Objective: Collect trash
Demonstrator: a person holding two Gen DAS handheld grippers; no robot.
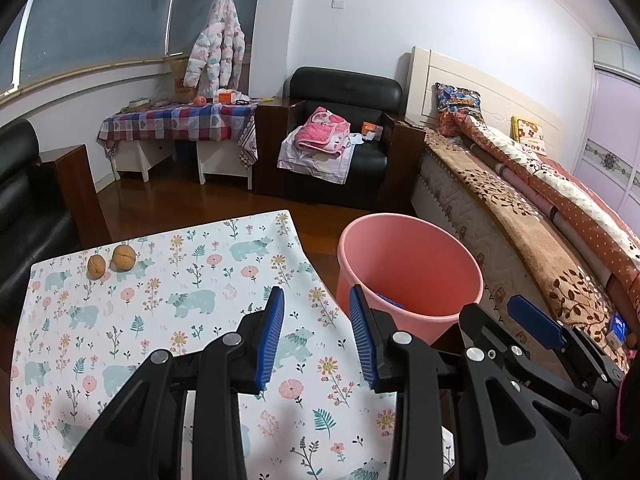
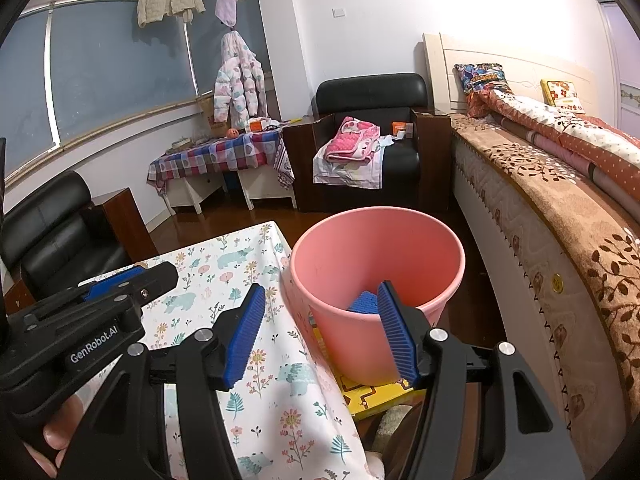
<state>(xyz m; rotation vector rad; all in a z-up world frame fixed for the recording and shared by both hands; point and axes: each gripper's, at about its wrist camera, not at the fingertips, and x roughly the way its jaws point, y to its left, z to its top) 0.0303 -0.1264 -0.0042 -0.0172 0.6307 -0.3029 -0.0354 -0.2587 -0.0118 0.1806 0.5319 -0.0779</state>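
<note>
1. The bucket's point(image 2: 400, 240) bottom hides behind its own front wall; only a scrap of a blue thing point(image 2: 365, 302) shows inside.
2. The yellow sheet point(image 2: 376, 396) disappears under the bucket.
3. The far table's point(image 1: 176, 120) clutter is too small to tell.

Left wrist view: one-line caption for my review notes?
Open left gripper hovers over floral tablecloth; two walnuts lie at its far corner, pink bucket alongside.
</note>
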